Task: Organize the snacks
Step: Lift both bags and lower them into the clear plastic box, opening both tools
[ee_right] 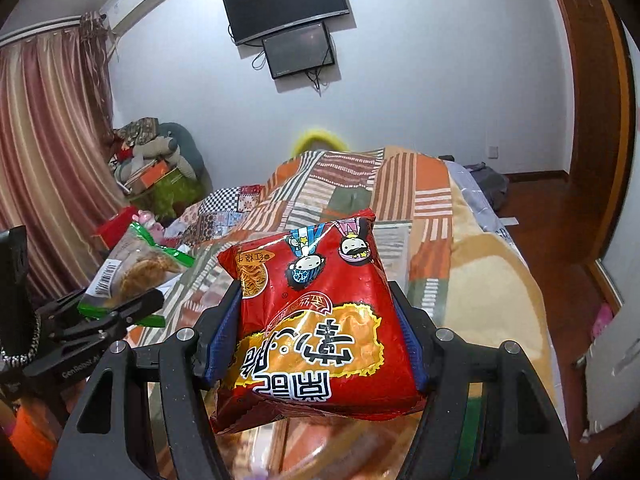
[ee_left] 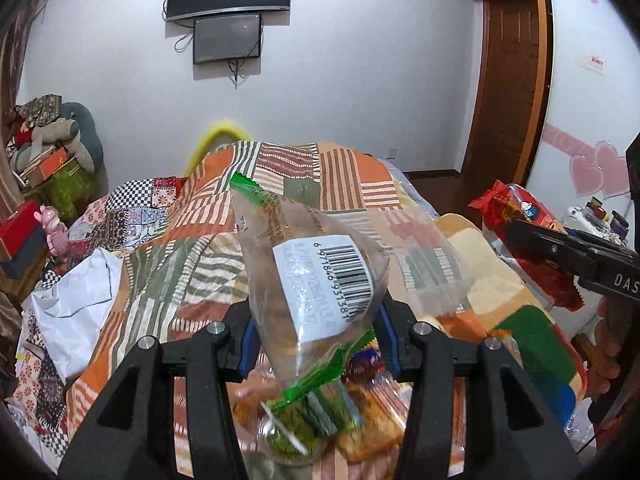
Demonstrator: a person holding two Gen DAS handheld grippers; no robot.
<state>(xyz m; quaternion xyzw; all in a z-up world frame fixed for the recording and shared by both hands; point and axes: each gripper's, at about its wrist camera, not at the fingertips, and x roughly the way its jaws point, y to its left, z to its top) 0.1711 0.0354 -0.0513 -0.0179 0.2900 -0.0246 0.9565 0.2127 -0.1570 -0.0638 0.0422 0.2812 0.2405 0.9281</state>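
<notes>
Left gripper (ee_left: 316,332) clamped on clear green-edged snack bag (ee_left: 316,280) with barcode label, held above patchwork bedspread (ee_left: 192,240), right gripper (ee_right: 320,336) clamped on red noodle packet (ee_right: 320,320), also raised over bed, 2 wall screens (ee_right: 286,8) behind

Both wrist views: even indoor light, moderately bright, cool white cast on the wall (ee_left: 360,80); source can't be placed. Shadows soft, faint ones under the two screens (ee_right: 288,28). Small hot reflection at top edge of the upper screen in left view. Heavy fisheye: door frame (ee_left: 540,80) and curtain (ee_right: 48,160) bow hard, black vignette in corners. Mid-frame sharp, barcode on the clear snack bag (ee_left: 320,280) readable. Bottom strip soft: snacks under the left gripper (ee_left: 316,344) smeared, below the red noodle packet (ee_right: 320,320) blurred. Glare specks on red foil.
</notes>
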